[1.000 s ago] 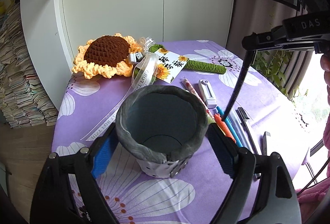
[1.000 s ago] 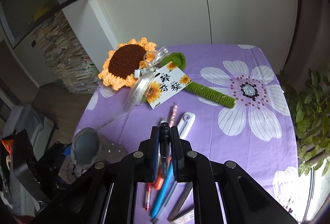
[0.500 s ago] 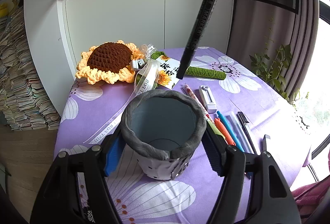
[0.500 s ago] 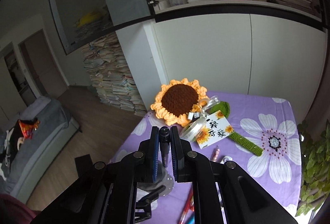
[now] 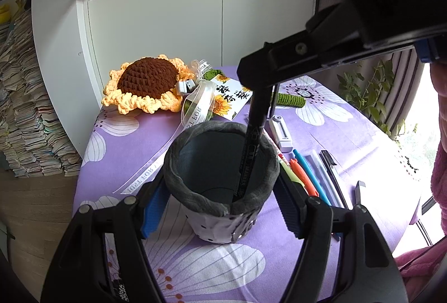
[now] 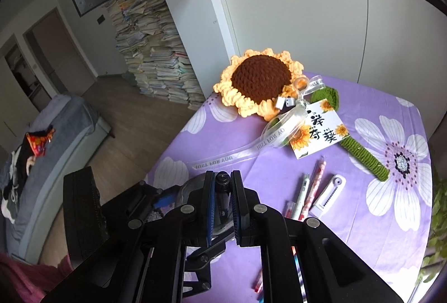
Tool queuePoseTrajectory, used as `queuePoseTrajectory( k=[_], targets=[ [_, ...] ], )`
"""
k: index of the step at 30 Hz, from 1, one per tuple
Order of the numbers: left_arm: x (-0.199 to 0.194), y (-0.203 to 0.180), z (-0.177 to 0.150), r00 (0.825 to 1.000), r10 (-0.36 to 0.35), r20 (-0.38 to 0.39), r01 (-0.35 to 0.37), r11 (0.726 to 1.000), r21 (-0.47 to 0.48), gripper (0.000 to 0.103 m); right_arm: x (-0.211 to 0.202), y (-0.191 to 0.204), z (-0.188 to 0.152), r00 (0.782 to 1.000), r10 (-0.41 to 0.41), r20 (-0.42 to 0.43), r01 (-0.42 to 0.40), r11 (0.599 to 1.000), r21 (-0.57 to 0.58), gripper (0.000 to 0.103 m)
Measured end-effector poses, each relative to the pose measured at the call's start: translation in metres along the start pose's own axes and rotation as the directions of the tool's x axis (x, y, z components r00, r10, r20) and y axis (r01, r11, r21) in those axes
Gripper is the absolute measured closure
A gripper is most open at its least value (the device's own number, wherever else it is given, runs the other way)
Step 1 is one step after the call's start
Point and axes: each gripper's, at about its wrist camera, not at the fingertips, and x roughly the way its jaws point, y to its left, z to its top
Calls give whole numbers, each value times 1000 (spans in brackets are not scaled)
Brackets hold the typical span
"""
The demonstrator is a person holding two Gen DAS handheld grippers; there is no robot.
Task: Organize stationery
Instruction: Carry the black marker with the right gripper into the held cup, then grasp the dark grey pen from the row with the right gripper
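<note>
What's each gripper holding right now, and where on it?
The left gripper clamps the grey pen holder by its sides; the right gripper pinches the black marker near its top end.

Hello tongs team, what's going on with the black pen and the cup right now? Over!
Left tongs shut on grey cup. Right tongs shut on black marker, tip down inside the cup. Nothing blocking.

Matt grey felt pen cup [image 5: 220,163], crocheted yarn sunflower [image 5: 145,85], smooth printed tablecloth [image 5: 134,141].
</note>
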Motion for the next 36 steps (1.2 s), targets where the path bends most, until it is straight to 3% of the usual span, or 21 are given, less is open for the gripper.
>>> queuePoseTrajectory(
  k=[9, 14, 20, 22, 24, 27, 28, 29, 30, 33, 36],
  targets=[
    [1, -1, 0, 1000, -1, -2, 1, 1000, 1, 34, 18, 0, -7, 998, -26, -61, 25, 1000, -11, 91],
    [1, -1, 0, 1000, 0, -2, 0, 1000, 0, 34, -5, -18, -14, 1000, -23, -1, 23, 999, 25, 91],
    [1, 0, 0, 1000, 4, -4, -4, 1000, 4, 34, -21, -77, -39, 986, -166, 5, 162, 968, 189, 91],
    [1, 0, 0, 1000, 4, -5, -4, 1000, 5, 34, -20, -93, -54, 974, -228, -7, 224, 949, 224, 91],
    [1, 0, 0, 1000, 4, -7, -4, 1000, 3, 34, -29, -97, -65, 949, -309, 65, 286, 929, 235, 91],
    [1, -1, 2, 1000, 7, -11, -7, 1000, 4, 34, -52, -86, -75, 859, -444, 257, 403, 894, 196, 91],
    [1, -1, 2, 1000, 8, -10, -8, 1000, 5, 34, -53, -81, -75, 847, -454, 277, 424, 891, 163, 91],
    [1, -2, 2, 1000, 9, -10, -9, 1000, 6, 34, -52, -80, -72, 846, -463, 262, 439, 886, 150, 91],
    [1, -2, 2, 1000, 10, -9, -10, 1000, 5, 34, -51, -82, -70, 859, -450, 243, 424, 892, 155, 91],
    [0, -1, 2, 1000, 9, -12, -9, 1000, 0, 34, -38, -88, -69, 923, -352, 155, 326, 930, 170, 91],
    [0, -1, 2, 1000, 8, -17, -8, 1000, -1, 34, -22, -84, -73, 930, -355, 91, 342, 930, 138, 91]
  ],
)
